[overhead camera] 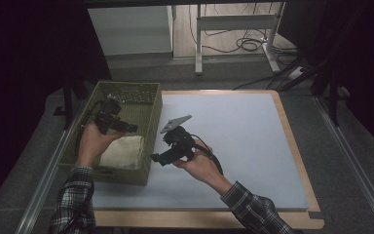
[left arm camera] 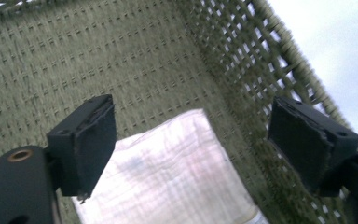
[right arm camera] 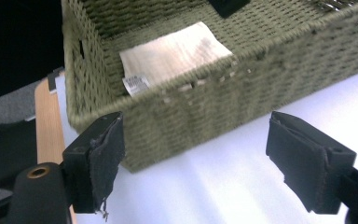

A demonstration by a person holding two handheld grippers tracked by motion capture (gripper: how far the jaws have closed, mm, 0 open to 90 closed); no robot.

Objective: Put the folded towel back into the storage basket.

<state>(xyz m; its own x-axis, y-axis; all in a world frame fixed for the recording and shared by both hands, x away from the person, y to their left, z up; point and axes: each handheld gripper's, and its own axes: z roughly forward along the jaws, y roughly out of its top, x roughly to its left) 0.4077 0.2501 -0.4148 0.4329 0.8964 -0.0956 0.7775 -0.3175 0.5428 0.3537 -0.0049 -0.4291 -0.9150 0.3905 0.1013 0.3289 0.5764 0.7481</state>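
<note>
A folded cream cloth (overhead camera: 123, 151) lies in the near end of an olive woven basket (overhead camera: 153, 105) at the table's left. My left gripper (overhead camera: 132, 128) hovers above the basket, jaws wide apart and empty; its own view looks down on the cloth (left arm camera: 177, 172) and the basket's floor (left arm camera: 74, 60). My right gripper (overhead camera: 155, 158) is held over the white mat beside the basket's right wall, open and empty. Its view shows the basket's wall (right arm camera: 205, 107) and the cloth (right arm camera: 172, 51) with a small label at one corner.
A white mat (overhead camera: 238, 141) covers the wooden tabletop, bare to the right of the basket. Small metallic items (overhead camera: 129, 95) lie at the basket's far end. Table legs and cables stand on the floor beyond. Black curtains hang on both sides.
</note>
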